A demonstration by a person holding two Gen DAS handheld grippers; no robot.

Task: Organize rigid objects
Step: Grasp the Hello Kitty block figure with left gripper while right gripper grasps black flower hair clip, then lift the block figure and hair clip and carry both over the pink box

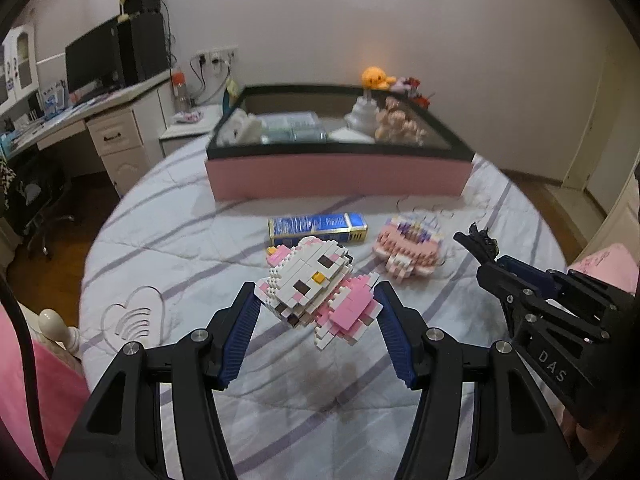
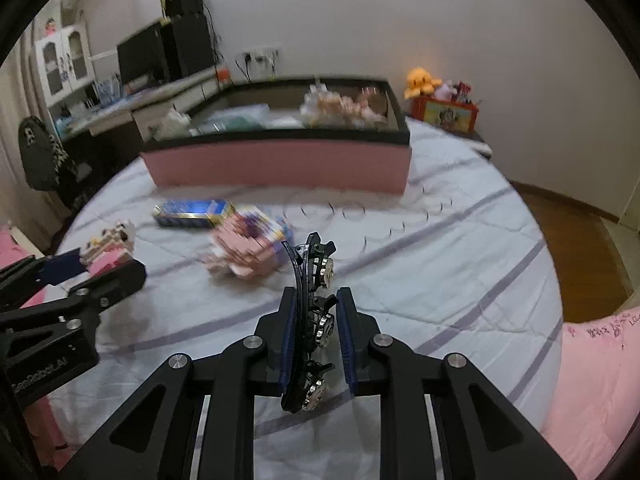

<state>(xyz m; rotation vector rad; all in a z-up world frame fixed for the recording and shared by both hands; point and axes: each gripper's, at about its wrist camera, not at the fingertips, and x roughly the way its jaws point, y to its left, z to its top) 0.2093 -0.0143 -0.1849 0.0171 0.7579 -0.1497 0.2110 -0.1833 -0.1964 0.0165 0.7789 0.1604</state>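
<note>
From my left camera the contents of the pink storage box (image 1: 340, 178) blur together; I can pick out plush bears and pale shapes behind its black rim, little more. My right view is smeared, so the pink brick model (image 2: 244, 248) on the bed reads only as a pink and purple lump. The print on the blue carton (image 1: 318, 227) is unreadable.

Everything lies on a bed under a pale quilt (image 1: 192, 240) with lilac stripes. A white desk (image 1: 120, 136) with a dark monitor stands along the left wall, and an orange plush octopus (image 1: 375, 77) sits beyond the box.

My left tool (image 1: 316, 306) pinches a white and pink brick cat figure (image 1: 316, 292) between its blue pads, lifted clear of the quilt in front of the carton. My right tool (image 2: 316, 308) is pressed onto a black curved hair clip (image 2: 310, 320) set with silvery round ornaments, held edge-up above the quilt, its tip poking past the fingers.
</note>
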